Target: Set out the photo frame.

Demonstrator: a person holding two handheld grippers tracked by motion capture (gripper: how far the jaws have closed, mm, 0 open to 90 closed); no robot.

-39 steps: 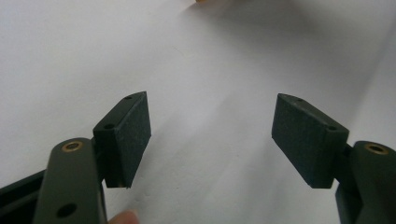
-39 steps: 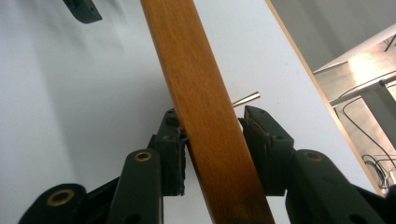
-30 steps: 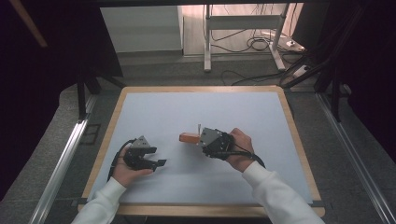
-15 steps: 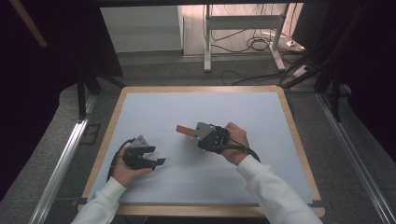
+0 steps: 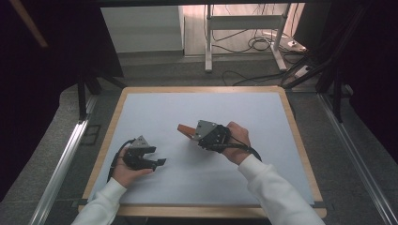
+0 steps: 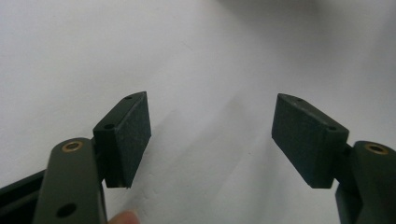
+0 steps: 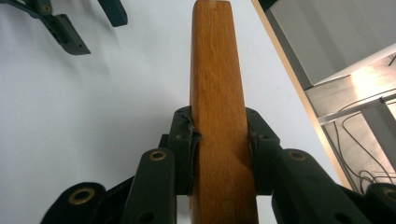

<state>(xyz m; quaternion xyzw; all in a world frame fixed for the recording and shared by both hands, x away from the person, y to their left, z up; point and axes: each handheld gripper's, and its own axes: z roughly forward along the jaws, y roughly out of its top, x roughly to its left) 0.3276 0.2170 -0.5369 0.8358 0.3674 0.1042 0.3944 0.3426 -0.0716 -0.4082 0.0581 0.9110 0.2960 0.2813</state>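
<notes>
Right gripper view: wooden block (near end cut off) in right claw.

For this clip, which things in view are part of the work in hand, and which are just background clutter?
In the job:
- wooden piece, clamped in the right gripper
- left gripper, jaws open with nothing between them
- table

Lying about:
- metal stand on the floor beyond
- cables on the floor

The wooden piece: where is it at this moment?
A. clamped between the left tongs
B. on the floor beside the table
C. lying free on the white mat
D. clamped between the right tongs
D: the right tongs press both sides of the wooden piece; the left tongs stand open.
</notes>
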